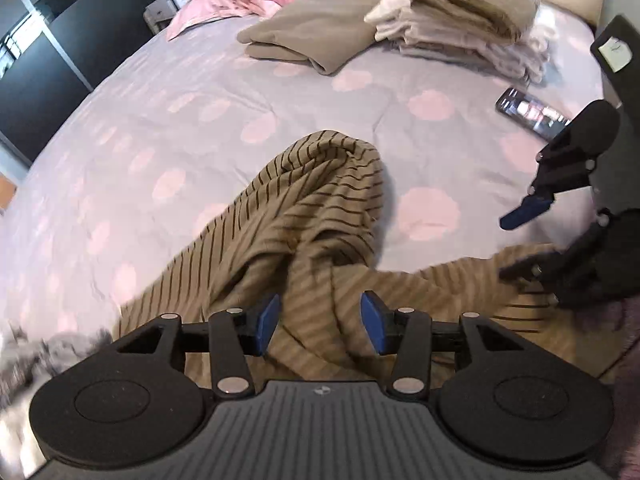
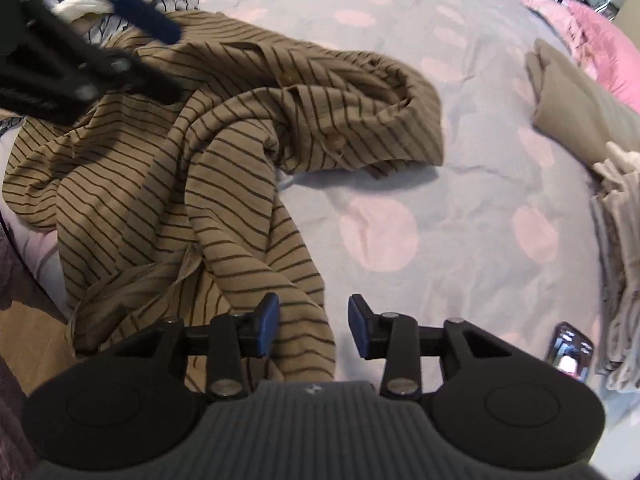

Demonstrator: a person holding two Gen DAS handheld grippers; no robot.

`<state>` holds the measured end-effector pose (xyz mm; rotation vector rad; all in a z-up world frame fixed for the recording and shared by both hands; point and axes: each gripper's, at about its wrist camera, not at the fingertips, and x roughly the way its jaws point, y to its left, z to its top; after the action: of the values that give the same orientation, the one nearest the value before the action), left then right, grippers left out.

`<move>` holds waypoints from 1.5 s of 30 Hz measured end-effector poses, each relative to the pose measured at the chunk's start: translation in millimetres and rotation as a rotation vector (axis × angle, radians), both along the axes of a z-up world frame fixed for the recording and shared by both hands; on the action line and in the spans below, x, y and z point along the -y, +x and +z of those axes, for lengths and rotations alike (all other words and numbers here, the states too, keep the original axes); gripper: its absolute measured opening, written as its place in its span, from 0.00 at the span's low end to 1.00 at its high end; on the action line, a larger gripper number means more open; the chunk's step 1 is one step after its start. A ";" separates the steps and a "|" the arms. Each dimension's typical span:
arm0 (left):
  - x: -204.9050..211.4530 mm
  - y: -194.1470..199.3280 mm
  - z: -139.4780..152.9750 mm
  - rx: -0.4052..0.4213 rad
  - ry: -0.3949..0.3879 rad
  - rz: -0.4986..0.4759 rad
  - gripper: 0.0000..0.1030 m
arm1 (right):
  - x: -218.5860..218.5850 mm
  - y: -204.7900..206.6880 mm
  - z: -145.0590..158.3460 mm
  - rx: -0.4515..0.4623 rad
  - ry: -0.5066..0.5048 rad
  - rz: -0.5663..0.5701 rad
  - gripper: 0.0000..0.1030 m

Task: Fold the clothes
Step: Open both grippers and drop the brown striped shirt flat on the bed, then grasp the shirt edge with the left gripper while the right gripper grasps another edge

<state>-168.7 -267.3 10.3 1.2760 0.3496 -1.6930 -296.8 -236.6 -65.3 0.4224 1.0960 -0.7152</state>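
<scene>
While the striped shirt (image 2: 224,168) lies crumpled and twisted at the near edge of the bed (image 1: 200,120), both tongs hang over it with their blue pads parted. The left tongs (image 1: 320,318) stand open above a rumpled ridge of the cloth, which shows between the pads without being pinched. The right tongs (image 2: 314,326) are open too, poised over the shirt's near hem where it meets the spotted bedcover, and grip nothing. Further up the bed sit a folded tan garment (image 1: 308,36) and a stack of folded clothes (image 1: 460,20), with a phone (image 1: 532,112) just beside the stack, well apart from the shirt. Judging from this, the step in hand is the start of a new garment: the shirt is dropped on the bed but not yet spread. The next move seems to call for each pair of tongs to find a separate edge or corner, close on a single layer, and draw the cloth flat before any fold
</scene>
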 end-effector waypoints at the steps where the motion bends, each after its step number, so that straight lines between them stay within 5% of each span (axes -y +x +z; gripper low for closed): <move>1: 5.5 -0.7 -6.1 0.029 -0.005 -0.006 0.42 | 3.0 3.4 -3.4 0.000 0.013 0.006 0.46; 11: 61.1 46.2 -67.2 0.158 0.108 0.151 0.41 | 21.0 20.5 -46.6 -0.055 0.133 0.028 0.46; 13: 62.2 52.5 -76.8 0.161 0.125 0.184 0.29 | 15.4 23.8 -50.5 -0.072 0.119 0.054 0.44; 17: 60.0 59.3 -83.9 0.125 0.128 0.247 0.10 | 1.5 28.1 -49.4 -0.078 0.060 0.113 0.09; 19: 56.9 59.9 -78.2 0.118 0.109 0.257 0.05 | 1.7 27.0 -47.6 -0.069 0.059 0.104 0.05; 29: 37.5 71.6 20.8 0.038 -0.077 0.334 0.02 | 19.8 8.1 1.8 -0.127 -0.187 -0.002 0.03; 36: 12.2 85.0 126.9 -0.041 -0.342 0.384 0.02 | 55.1 -4.8 108.7 -0.138 -0.531 -0.028 0.03; 41: -14.2 92.2 192.4 -0.123 -0.501 0.407 0.02 | 69.5 -9.6 202.4 -0.048 -0.694 -0.088 0.03; 45: -44.2 82.7 194.9 -0.112 -0.493 0.370 0.02 | 62.7 -8.6 229.8 -0.007 -0.719 -0.090 0.03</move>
<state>-85.9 -223.1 205.2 0.7069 0.1991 -1.4176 -305.4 -299.3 164.5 -0.1479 0.7599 -1.1287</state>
